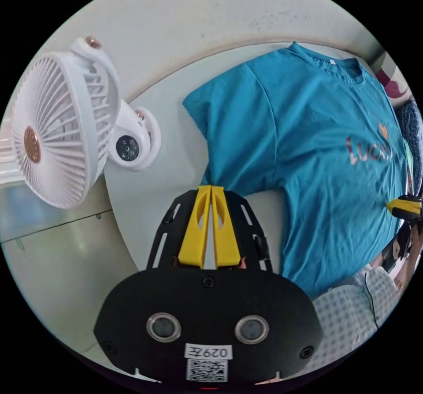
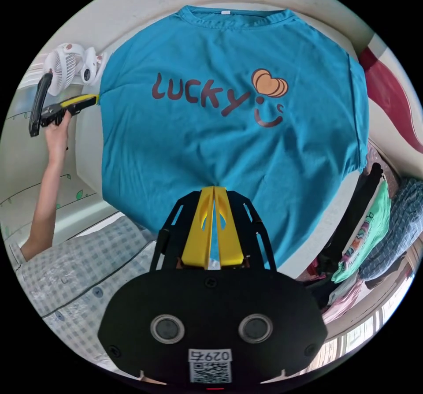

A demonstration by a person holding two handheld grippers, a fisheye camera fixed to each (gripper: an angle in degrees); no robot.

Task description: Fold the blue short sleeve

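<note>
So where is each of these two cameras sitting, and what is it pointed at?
Left gripper view: rides on the left gripper, whose yellow fingers pinch the blue shirt at its sleeve; a white fan stands beside.
Right gripper view: rides on the right gripper, facing the shirt's printed front; the person's arm shows.
Shared: shirt, fan, both grippers.

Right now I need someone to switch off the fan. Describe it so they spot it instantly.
Find the round white table where the blue T-shirt lies spread. At the table's edge beyond the shirt's sleeve, near the left gripper, is the small white fan. Its round ribbed grille has a copper-coloured centre.
</note>
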